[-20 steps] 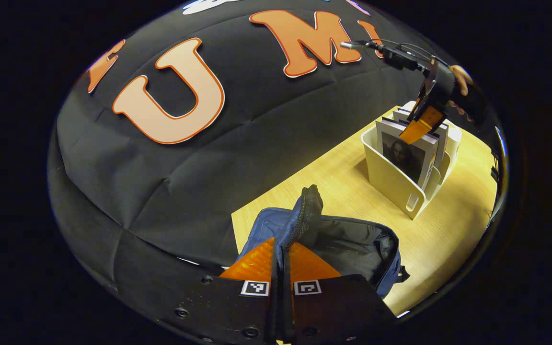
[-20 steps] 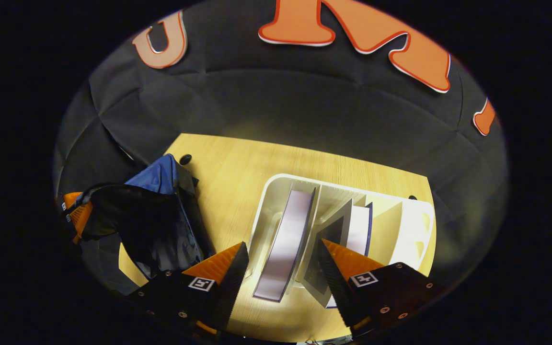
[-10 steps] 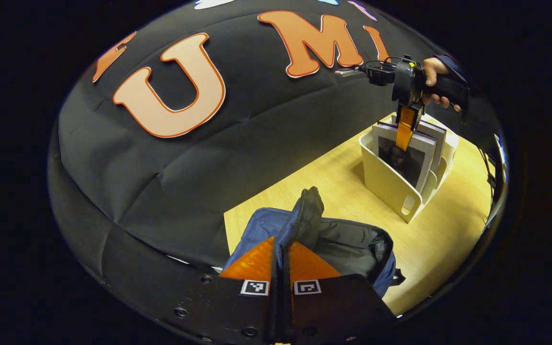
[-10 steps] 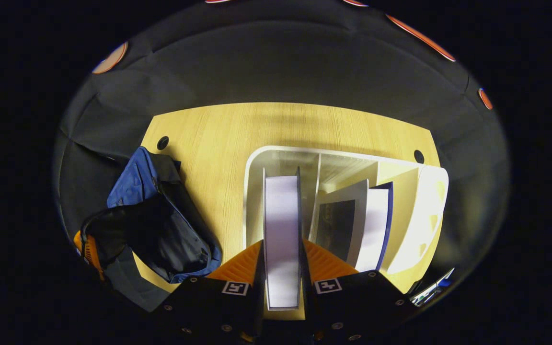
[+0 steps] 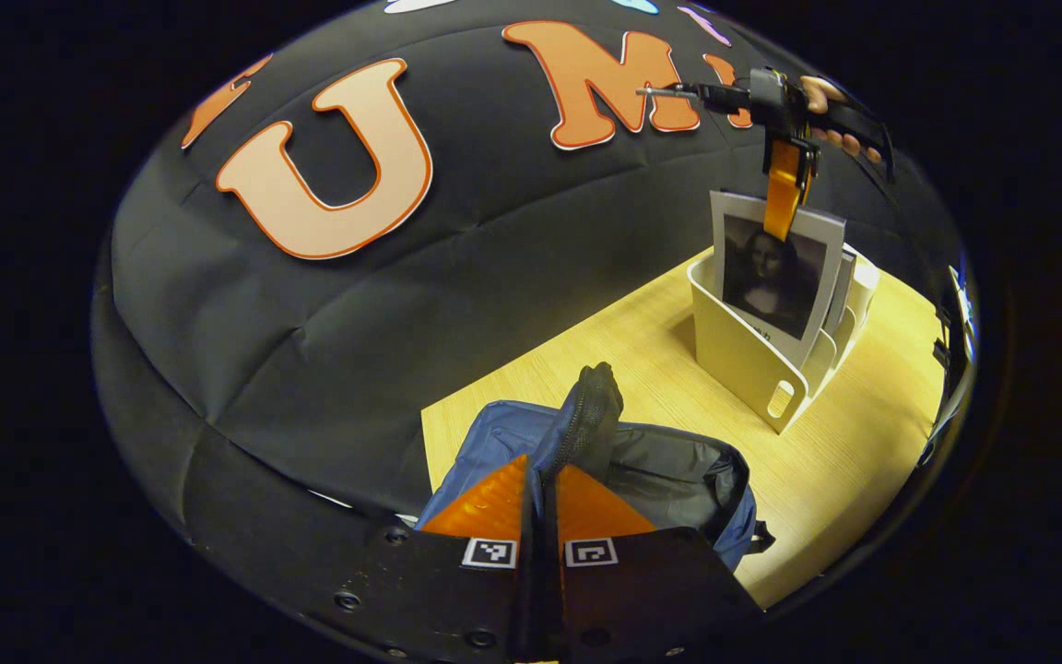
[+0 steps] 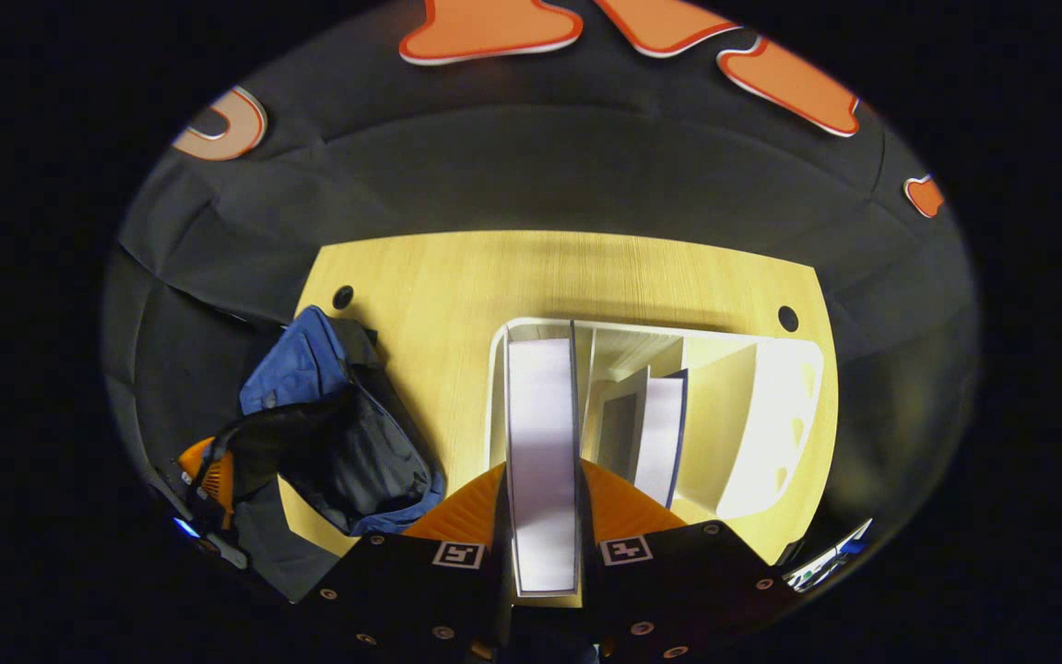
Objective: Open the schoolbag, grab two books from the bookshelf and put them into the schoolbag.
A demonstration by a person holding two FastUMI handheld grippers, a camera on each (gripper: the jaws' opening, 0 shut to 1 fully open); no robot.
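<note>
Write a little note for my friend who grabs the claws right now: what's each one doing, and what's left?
Left claw: shut on the rim of the blue schoolbag, holding its mouth open on the wooden table.
Right claw: shut on the top edge of the portrait-cover book, which is partly lifted out of the white bookshelf.
A second book stands in the next slot.
Done: bag open, first book gripped.
Left: carry this book into the bag, then fetch the second one.
</note>
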